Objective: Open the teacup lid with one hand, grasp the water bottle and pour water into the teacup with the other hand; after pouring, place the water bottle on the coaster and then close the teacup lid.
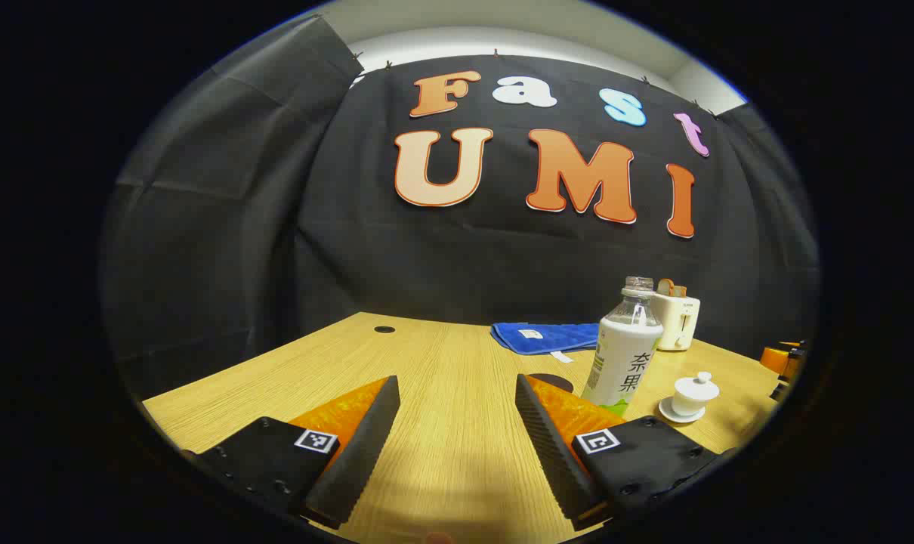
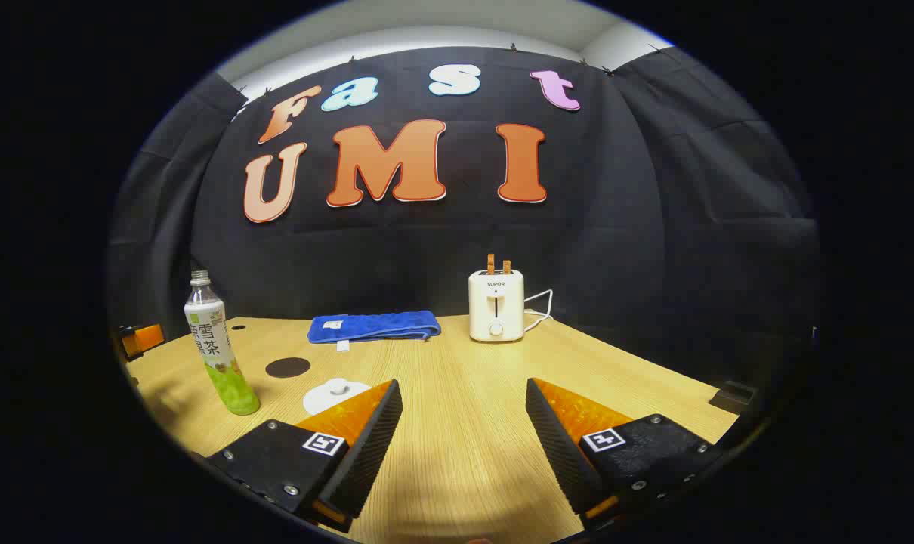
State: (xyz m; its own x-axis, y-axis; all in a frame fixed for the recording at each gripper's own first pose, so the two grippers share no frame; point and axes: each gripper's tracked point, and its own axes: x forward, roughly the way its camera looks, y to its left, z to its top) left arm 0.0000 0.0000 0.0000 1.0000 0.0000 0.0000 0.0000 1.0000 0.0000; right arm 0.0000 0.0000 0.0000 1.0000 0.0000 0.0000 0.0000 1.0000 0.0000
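in the left gripper view we see our left gripper [image 1: 457, 423] spread wide over the bare table [image 1: 442, 355], holding nothing; the water bottle [image 1: 625, 347] stands upright just to the right of its fingers, cap off so far as we can tell; the teacup [image 1: 695, 397], lid on, sits on its saucer near the bottle's right side; a dark coaster [image 1: 551, 380] peeks out beside the bottle's base, and a blue towel [image 1: 548, 336] and a toaster [image 1: 676, 321] lie farther back.

in the right gripper view our right gripper [image 2: 463, 427] is likewise wide and empty; the bottle stands well to the left, the coaster between it and the teacup lid [image 2: 338, 391], which shows just behind the left finger (the cup body is hidden).

we judge the lid small, glazed and slippery, best pinched by its knob; the bottle looks light and squashy, so we would take it mid-body, gently.
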